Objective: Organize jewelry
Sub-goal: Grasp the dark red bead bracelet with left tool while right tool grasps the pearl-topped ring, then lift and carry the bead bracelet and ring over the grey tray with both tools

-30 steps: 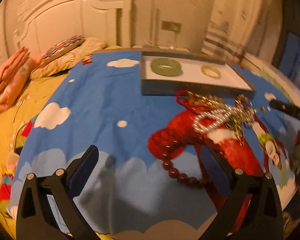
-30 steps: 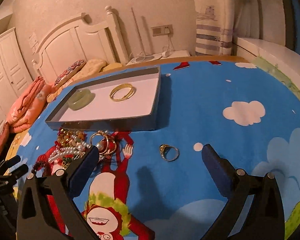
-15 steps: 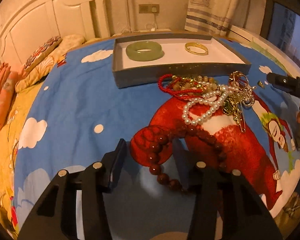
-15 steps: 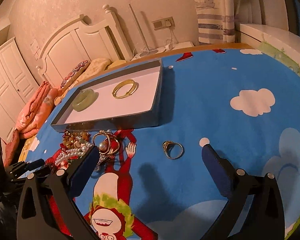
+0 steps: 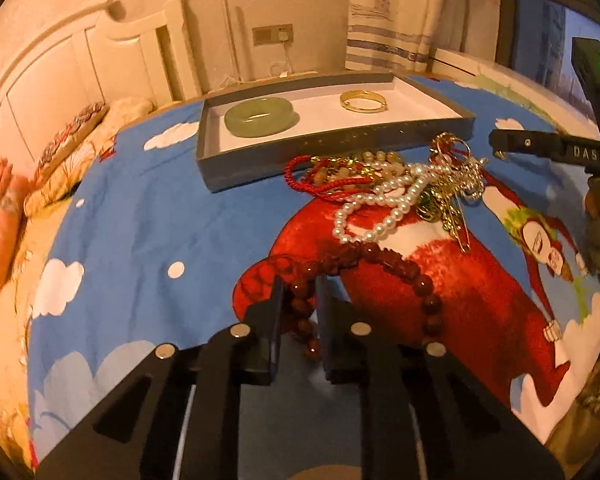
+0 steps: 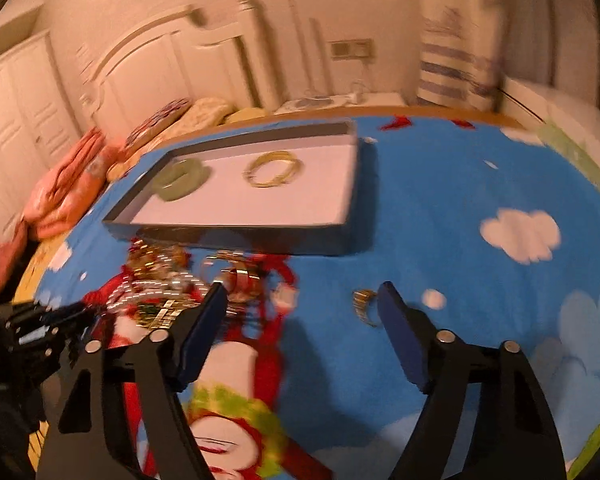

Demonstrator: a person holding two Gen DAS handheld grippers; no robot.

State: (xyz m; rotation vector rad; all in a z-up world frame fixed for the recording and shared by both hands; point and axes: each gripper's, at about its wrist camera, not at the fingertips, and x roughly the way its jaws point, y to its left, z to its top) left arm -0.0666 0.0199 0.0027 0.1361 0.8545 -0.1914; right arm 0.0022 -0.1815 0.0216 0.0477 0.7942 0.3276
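Jaws of the left gripper (image 5: 298, 286) pinch the red bead bracelet (image 5: 380, 264) at lower centre, ready for the tray (image 5: 332, 152) above; right gripper (image 6: 300, 300) hangs parted

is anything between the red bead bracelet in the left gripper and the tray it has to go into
Yes. The tangled jewelry pile, with its pearl strand, lies between the red bead bracelet in the left gripper and the tray. The tray's near wall also has to be cleared.
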